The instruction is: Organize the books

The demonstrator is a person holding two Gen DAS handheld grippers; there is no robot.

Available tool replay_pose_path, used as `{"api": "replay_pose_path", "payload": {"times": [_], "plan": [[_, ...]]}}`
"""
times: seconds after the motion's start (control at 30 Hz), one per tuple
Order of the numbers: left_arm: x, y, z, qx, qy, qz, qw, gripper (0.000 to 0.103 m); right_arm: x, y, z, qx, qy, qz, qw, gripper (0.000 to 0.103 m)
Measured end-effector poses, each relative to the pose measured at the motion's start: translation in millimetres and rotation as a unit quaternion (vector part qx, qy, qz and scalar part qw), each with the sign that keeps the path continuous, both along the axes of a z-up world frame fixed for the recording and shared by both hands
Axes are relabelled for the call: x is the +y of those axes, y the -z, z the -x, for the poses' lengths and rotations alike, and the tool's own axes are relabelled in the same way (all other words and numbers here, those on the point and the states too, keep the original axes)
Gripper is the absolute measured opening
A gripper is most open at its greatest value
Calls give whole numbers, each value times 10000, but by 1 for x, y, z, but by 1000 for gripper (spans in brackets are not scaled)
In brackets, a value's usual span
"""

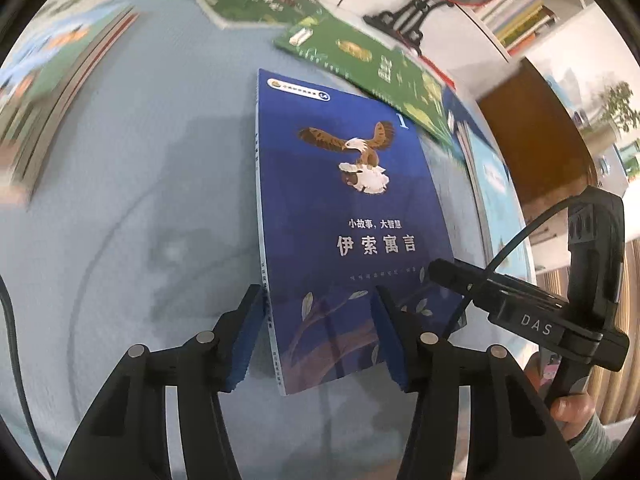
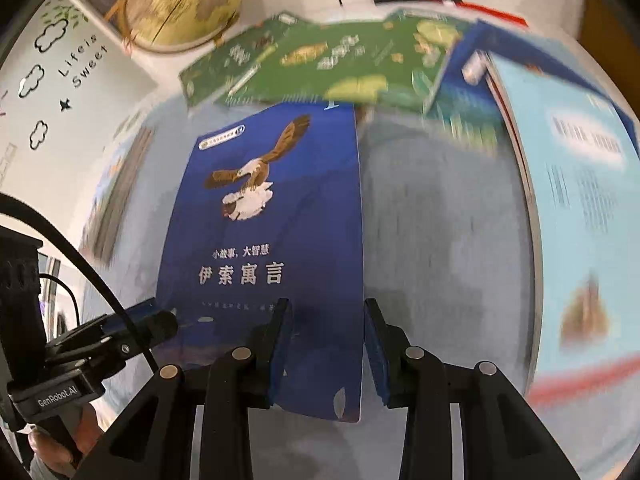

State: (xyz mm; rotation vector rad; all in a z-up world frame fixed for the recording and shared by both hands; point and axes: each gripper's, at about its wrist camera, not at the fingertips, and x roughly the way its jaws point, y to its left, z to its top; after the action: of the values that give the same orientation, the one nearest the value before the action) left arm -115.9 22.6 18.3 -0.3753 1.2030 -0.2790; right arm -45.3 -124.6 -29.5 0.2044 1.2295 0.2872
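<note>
Leftmost on the pale blue table, a blurred stack of books lies along the edge. Next comes the left gripper, its jaws straddling the spine corner of the dark blue eagle book, pads close on either side but seemingly not pressing, though the view leaves some doubt. That book lies flat near the table's middle, its top edge tucked under a green book. The right gripper straddles the book's other lower corner, its left pad over the cover, its right pad just beside the edge. Farthest right lies a light blue book, blurred.
</note>
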Motion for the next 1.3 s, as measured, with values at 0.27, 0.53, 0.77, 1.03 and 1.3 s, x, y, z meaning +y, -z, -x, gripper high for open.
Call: {"api": "replay_pose_path", "payload": {"times": [0.27, 0.53, 0.77, 1.03, 1.3], "plan": [[12, 7, 55, 286, 0, 462, 9985, 60, -5, 5, 65, 223, 213, -84, 9995, 36], [1, 8, 46, 444, -13, 558, 9975, 77, 2, 5, 76, 146, 389, 1, 9991, 42], [12, -7, 56, -79, -122, 1100, 9938, 61, 4, 7, 78, -59, 254, -11, 9997, 44], [24, -11, 37, -17, -244, 2354, 9716, 61, -19, 14, 70, 173, 506, -975, 9938, 45], [2, 27, 27, 514, -416, 2069, 9761, 12, -19, 9, 62, 432, 519, -1056, 9921, 48]]}}
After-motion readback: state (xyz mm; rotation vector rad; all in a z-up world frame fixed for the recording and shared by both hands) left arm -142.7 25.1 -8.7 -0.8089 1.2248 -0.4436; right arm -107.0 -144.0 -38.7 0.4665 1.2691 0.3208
